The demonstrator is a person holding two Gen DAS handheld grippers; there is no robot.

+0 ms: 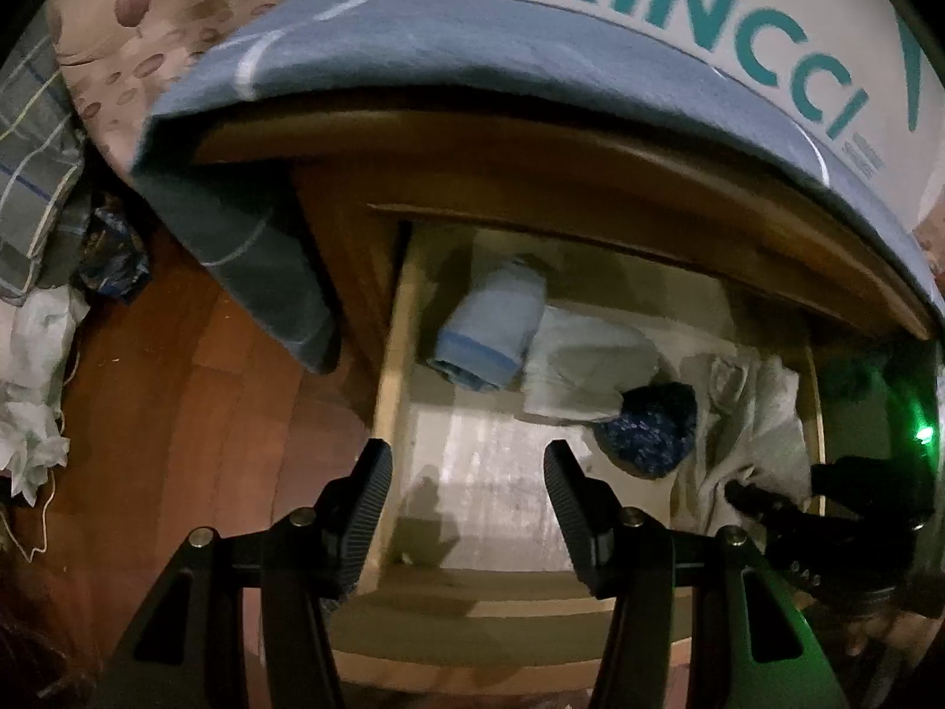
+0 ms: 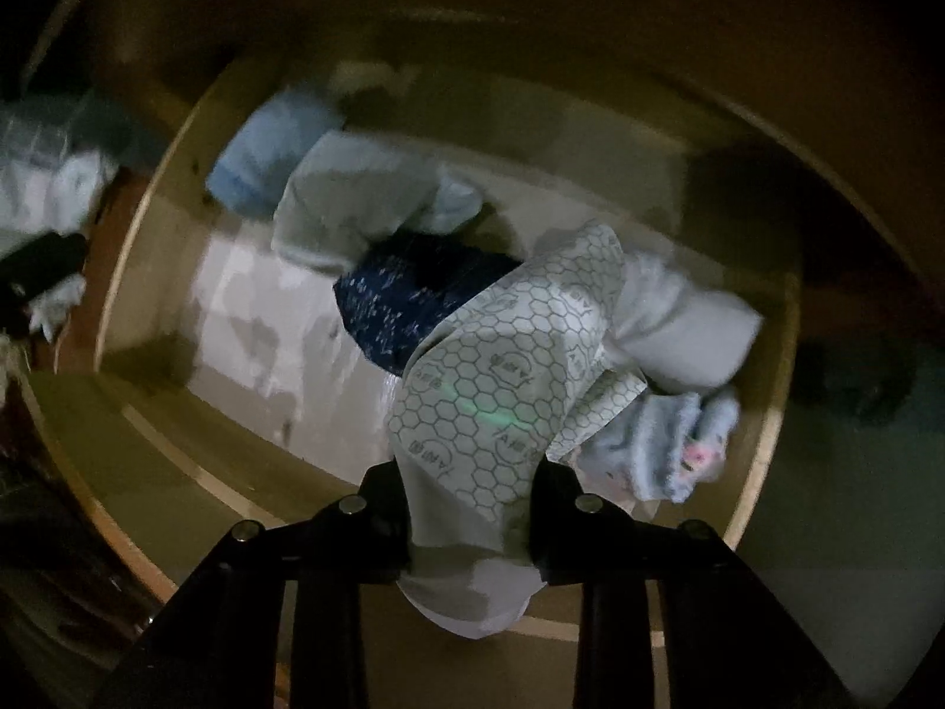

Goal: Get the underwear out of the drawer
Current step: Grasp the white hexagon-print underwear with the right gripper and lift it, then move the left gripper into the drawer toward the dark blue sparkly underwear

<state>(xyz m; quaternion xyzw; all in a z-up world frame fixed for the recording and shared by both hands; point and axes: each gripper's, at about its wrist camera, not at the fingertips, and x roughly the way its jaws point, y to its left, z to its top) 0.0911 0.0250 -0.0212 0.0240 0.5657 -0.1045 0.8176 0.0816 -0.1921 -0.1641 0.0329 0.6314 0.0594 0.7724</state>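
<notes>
Hanging between the right gripper fingers, clamped, is the hexagon-patterned underwear.

1. This was a home bedroom: a blue bedsheet hung over a wooden bed frame.
2. An open drawer beneath held folded clothes.
3. Wood flooring lay on the left.
</notes>
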